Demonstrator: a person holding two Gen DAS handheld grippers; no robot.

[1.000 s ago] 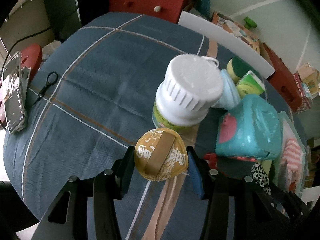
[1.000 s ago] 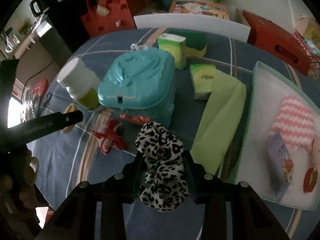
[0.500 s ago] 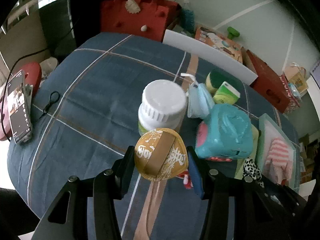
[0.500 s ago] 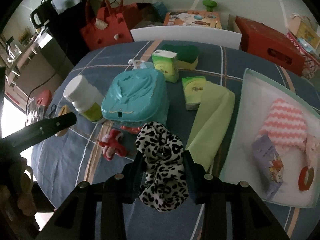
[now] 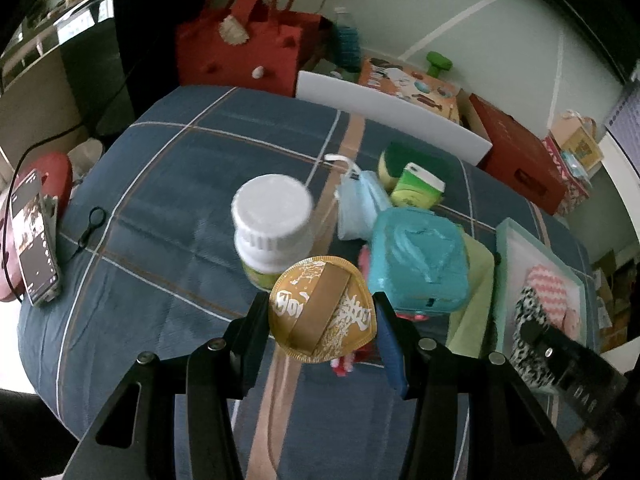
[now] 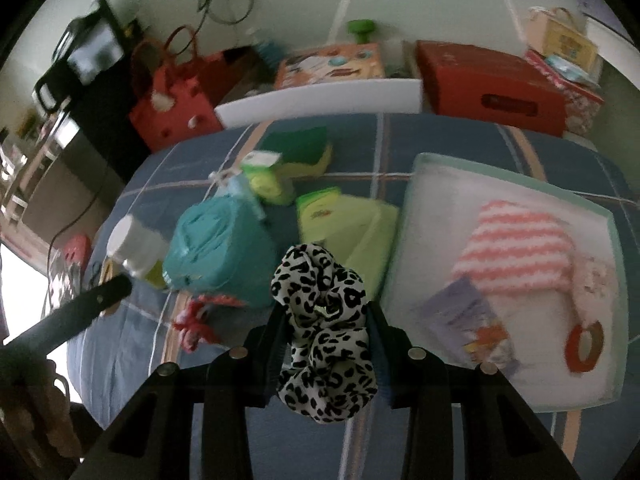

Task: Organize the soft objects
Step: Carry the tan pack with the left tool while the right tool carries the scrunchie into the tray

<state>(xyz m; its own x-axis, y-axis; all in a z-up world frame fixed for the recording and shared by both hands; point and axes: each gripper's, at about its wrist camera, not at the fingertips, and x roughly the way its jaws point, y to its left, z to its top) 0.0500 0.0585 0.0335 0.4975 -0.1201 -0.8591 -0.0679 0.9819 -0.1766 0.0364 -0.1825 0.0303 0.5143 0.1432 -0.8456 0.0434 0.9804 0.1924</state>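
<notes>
The right hand-held gripper is pinching the limp, light leopard-print scrunchie across its bunched middle, with the tray ahead to its right, while the left hand-held gripper is clamping the thin, soft gold pad by its edges above the bench.

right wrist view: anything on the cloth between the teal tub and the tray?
Yes. A folded lime-green cloth fills that stretch between the teal tub and the tray, with a green tissue pack at its far end.

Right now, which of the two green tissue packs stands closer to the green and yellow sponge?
The tissue pack beside the sponge, almost touching it. The other pack lies nearer the camera, against the light green cloth.
</notes>
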